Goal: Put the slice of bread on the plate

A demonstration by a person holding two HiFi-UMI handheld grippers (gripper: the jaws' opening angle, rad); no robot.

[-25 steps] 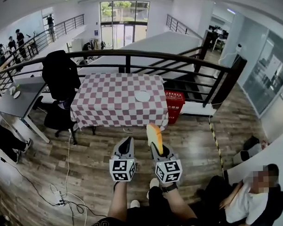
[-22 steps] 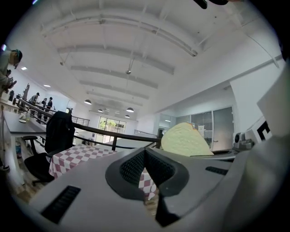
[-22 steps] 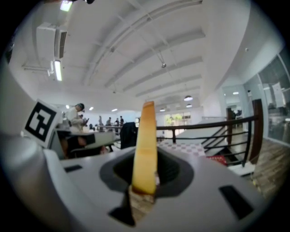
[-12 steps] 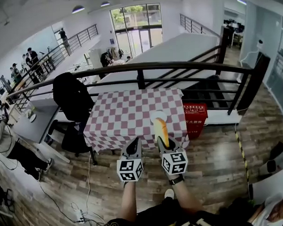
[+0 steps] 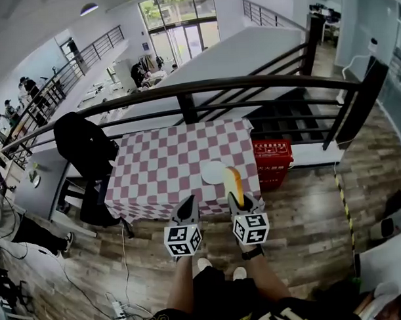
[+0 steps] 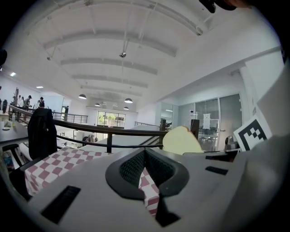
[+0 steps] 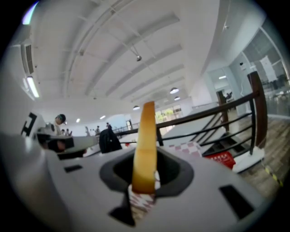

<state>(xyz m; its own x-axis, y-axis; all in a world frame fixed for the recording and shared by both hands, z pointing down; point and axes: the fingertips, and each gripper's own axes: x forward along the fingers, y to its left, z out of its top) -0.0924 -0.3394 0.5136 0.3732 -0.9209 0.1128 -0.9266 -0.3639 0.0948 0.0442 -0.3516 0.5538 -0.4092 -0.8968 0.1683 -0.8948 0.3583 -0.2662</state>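
Note:
My right gripper [image 5: 237, 198] is shut on a slice of bread [image 5: 233, 181], which stands upright on its edge between the jaws. In the right gripper view the bread's [image 7: 146, 145] brown crust faces the camera, clamped at its lower end in the right gripper [image 7: 146, 159]. The white plate [image 5: 213, 171] lies on the checkered table [image 5: 161, 164] near its front right corner, just left of the bread. My left gripper [image 5: 187, 206] hovers at the table's front edge; its jaws [image 6: 145, 153] meet at the tips with nothing between them. The bread [image 6: 181, 141] shows to its right.
A dark railing [image 5: 250, 85] runs behind the table, with stairs beyond. A black chair draped with a jacket [image 5: 85, 150] stands at the table's left. A red bin [image 5: 271, 161] sits at its right. Cables and a power strip [image 5: 120, 310] lie on the wooden floor.
Both grippers have moved forward to the table. The bread, earlier out over the floor, is now at the table's front edge beside the plate. Both grips look unchanged.

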